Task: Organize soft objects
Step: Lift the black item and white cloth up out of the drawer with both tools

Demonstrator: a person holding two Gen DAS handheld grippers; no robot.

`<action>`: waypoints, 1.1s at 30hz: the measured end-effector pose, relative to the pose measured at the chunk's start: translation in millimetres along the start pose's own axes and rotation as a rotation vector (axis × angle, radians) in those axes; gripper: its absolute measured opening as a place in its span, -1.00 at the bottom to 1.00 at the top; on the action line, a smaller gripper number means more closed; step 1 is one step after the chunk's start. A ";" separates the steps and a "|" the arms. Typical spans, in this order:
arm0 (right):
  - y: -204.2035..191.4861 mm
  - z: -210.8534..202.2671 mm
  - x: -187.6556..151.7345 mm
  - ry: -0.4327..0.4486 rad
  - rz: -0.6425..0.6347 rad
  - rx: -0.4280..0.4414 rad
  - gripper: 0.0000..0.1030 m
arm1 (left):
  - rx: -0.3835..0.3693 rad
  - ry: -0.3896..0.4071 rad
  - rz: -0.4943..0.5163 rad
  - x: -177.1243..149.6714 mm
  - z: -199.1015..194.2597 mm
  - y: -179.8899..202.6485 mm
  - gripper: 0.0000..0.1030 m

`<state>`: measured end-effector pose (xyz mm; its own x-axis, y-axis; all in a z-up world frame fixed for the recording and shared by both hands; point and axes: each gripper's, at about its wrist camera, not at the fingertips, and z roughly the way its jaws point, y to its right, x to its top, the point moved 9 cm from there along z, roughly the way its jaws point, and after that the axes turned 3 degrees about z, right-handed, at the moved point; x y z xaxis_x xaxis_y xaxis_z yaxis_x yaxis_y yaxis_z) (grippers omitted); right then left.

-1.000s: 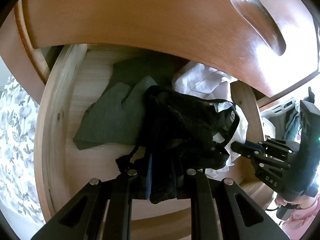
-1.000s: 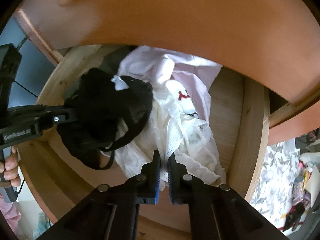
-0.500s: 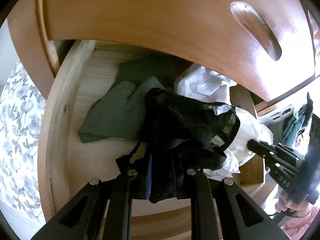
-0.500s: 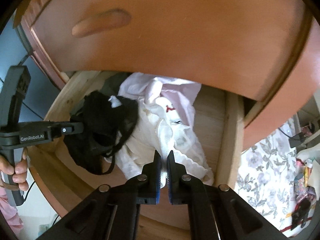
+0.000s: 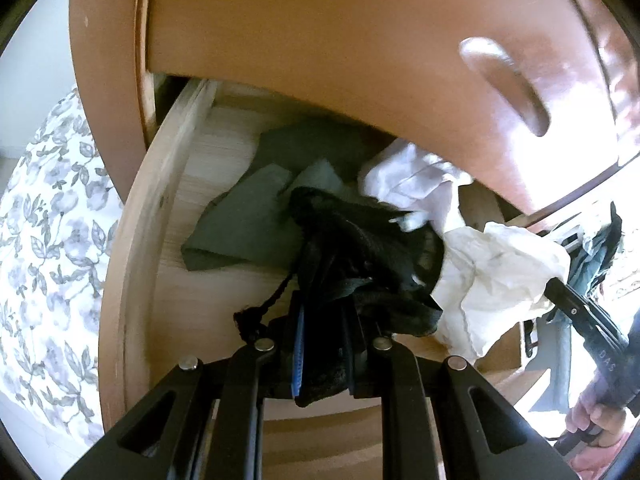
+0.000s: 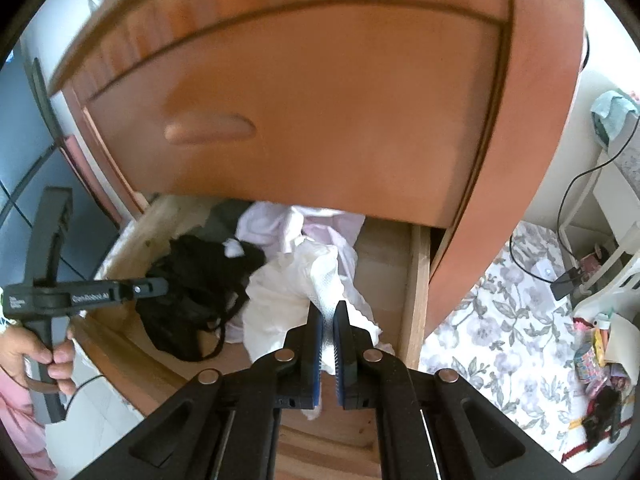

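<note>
Left hand-held gripper (image 6: 160, 286), marked seemingly "GenRobot.AI", grips black garment (image 6: 200, 292); right (image 6: 328, 316) clamps white fabric (image 6: 288, 300).

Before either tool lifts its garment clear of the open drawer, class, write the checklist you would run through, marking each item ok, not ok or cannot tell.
1. Left tool shut on the black garment: ok.
2. Right tool shut on the white mesh garment: ok.
3. The two garments free of each other: cannot tell; black fabric overlaps the white one.
4. Grey-green cloth left flat on the drawer floor, not caught: ok, as far as shown.
5. Drawer open enough under the closed front above: ok.
6. Tools apart from each other: ok.
</note>
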<state>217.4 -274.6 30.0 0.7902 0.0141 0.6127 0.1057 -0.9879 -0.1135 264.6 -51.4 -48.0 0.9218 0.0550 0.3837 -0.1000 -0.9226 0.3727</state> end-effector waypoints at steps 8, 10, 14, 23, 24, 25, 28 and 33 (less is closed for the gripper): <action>-15.4 -29.0 9.9 0.079 0.008 0.030 -0.90 | -0.020 0.078 0.009 0.2 -30.1 18.8 -0.68; -16.4 -38.1 11.6 0.096 0.019 0.037 -0.90 | -0.030 0.096 0.001 0.7 -37.7 21.5 -0.68; -19.5 -56.2 14.2 0.136 0.031 0.041 -0.90 | -0.043 0.129 -0.006 0.6 -52.6 24.9 -0.68; -21.3 -112.6 24.8 0.247 0.042 0.040 -0.90 | -0.043 0.226 0.025 5.6 -95.9 40.3 -0.68; -22.5 -117.9 25.9 0.257 0.041 0.040 -0.90 | -0.042 0.244 0.035 6.0 -104.0 44.2 -0.68; -23.3 -123.7 25.9 0.267 0.041 0.041 -0.90 | -0.043 0.260 0.043 6.2 -111.0 47.7 -0.68; -25.7 -145.3 26.8 0.302 0.038 0.039 -0.90 | -0.051 0.303 0.058 2.9 -134.3 57.2 -0.68; -27.5 -174.0 26.0 0.349 0.039 0.039 -0.90 | -0.069 0.377 0.073 -1.5 -169.3 71.7 -0.68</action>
<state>129.9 -273.9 185.1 0.5406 -0.0840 0.8371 0.1078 -0.9799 -0.1679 192.6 -53.0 121.2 0.7102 0.1388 0.6902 -0.1966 -0.9023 0.3838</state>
